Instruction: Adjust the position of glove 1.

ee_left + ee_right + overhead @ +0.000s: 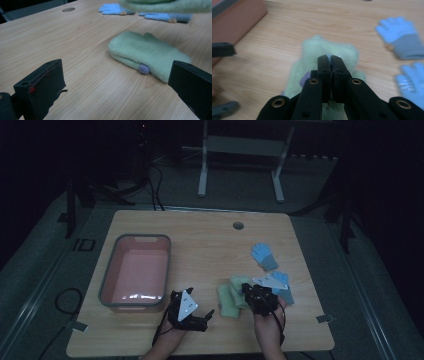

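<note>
Item: green mitten (312,52), one of a pair, pinched in the right tongs (331,60), whose jaws are fully closed on a thin fold of fleece near one edge; the rest of the mitten hangs below and ahead of the jaws, above the surface (210,240). Its mate, the second green mitten (147,56), lies flat on the surface just beyond the left tongs (117,82), which stand wide open and hold nothing, one jaw at either side and short of the cuff. Two blue gloves (263,256) lie further off towards the right edge. A pink bin (135,270) stands at the left, well apart from the held mitten. Risks, as judged: the grip takes little fabric, so the soft fleece may slide out during a carry towards the bin; the dangling part may brush and drag the mate lying beneath; a low pass may catch the bin's rim rather than clear it.
</note>
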A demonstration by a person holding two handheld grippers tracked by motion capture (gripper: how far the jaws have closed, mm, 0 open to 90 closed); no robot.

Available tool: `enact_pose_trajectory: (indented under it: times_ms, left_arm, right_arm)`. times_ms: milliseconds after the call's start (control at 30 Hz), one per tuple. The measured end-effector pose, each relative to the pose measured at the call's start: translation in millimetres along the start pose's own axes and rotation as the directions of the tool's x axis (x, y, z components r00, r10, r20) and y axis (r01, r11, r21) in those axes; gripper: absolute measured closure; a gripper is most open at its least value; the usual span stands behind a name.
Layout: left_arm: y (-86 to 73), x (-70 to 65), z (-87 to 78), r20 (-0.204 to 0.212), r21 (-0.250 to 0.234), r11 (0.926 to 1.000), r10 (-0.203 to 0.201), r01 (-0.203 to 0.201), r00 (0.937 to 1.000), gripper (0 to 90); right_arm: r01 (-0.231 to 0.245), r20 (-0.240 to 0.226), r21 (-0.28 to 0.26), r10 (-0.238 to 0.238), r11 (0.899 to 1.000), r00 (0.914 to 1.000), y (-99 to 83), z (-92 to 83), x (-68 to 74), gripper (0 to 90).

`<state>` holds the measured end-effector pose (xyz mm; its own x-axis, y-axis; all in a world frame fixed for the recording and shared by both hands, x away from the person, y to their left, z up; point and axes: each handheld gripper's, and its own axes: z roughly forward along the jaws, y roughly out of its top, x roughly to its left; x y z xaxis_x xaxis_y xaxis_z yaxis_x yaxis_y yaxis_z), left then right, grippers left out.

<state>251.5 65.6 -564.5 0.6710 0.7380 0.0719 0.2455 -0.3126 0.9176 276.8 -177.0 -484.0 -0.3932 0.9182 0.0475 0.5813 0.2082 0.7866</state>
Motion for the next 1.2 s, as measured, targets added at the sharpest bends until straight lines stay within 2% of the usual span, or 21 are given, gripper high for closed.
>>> enact_pose_trajectory:
  times_ms: [100,167,233,300,367,433,600,933,1100,1133,1200]
  left_arm:
    - [-0.1,0.3,-0.3,0.000,0.000,1.0000,-0.003,0.003,1.0000,0.9]
    - [-0.2,0.5,-0.5,0.001,-0.001,1.0000,-0.002,0.002,1.0000,0.9]
    - [-0.2,0.5,-0.5,0.002,0.000,1.0000,-0.003,0.003,1.0000,0.9]
    - [-0.2,0.6,-0.4,0.002,0.000,1.0000,-0.004,0.004,1.0000,0.9]
    - [-0.2,0.2,-0.4,0.002,-0.002,1.0000,-0.004,0.004,1.0000,0.9]
    - [-0.2,0.0,-0.5,0.003,0.002,1.0000,0.002,-0.002,1.0000,0.9]
    - [0.0,0.1,0.0,0.001,0.003,1.0000,-0.003,0.003,1.0000,0.9]
    - [0.0,0.0,-0.2,0.002,0.004,1.0000,0.001,-0.001,1.0000,0.9]
    - [0.1,-0.2,0.3,0.009,0.006,1.0000,0.005,-0.005,0.9999,0.9]
    - [0.3,-0.3,0.5,0.011,0.008,0.9999,0.008,-0.008,0.9999,0.9]
    - [0.3,-0.5,0.6,0.004,0.005,0.9999,0.013,-0.013,0.9999,0.9]
  right_arm:
    - [0.002,-0.010,0.012,-0.002,1.000,0.9999,-2.6,5.7,10.3,87.1]
    - [0.022,0.001,0.016,-0.022,1.000,0.9998,-3.8,9.7,16.7,87.1]
    - [0.017,-0.008,0.019,-0.017,1.000,0.9998,-4.0,11.8,20.0,87.1]
    - [0.047,0.000,0.019,-0.047,0.999,0.9989,-6.3,16.6,31.2,87.1]
    - [0.055,0.006,0.030,-0.056,0.998,0.9984,-9.0,20.5,34.2,87.1]
    - [0.064,0.018,0.040,-0.064,0.997,0.9978,-12.0,23.6,34.5,87.1]
    - [0.044,0.036,0.045,-0.046,0.998,0.9983,-17.7,28.5,30.9,87.0]
    - [0.022,-0.010,0.092,-0.021,0.996,0.9997,-30.2,45.4,32.3,84.7]
    - [0.031,-0.051,0.078,-0.027,0.997,0.9983,-27.2,43.4,31.1,72.9]
    - [0.034,-0.068,0.077,-0.028,0.996,0.9973,-25.9,42.6,30.1,71.7]
    - [0.047,-0.073,0.069,-0.042,0.997,0.9964,-23.6,40.0,27.6,69.1]
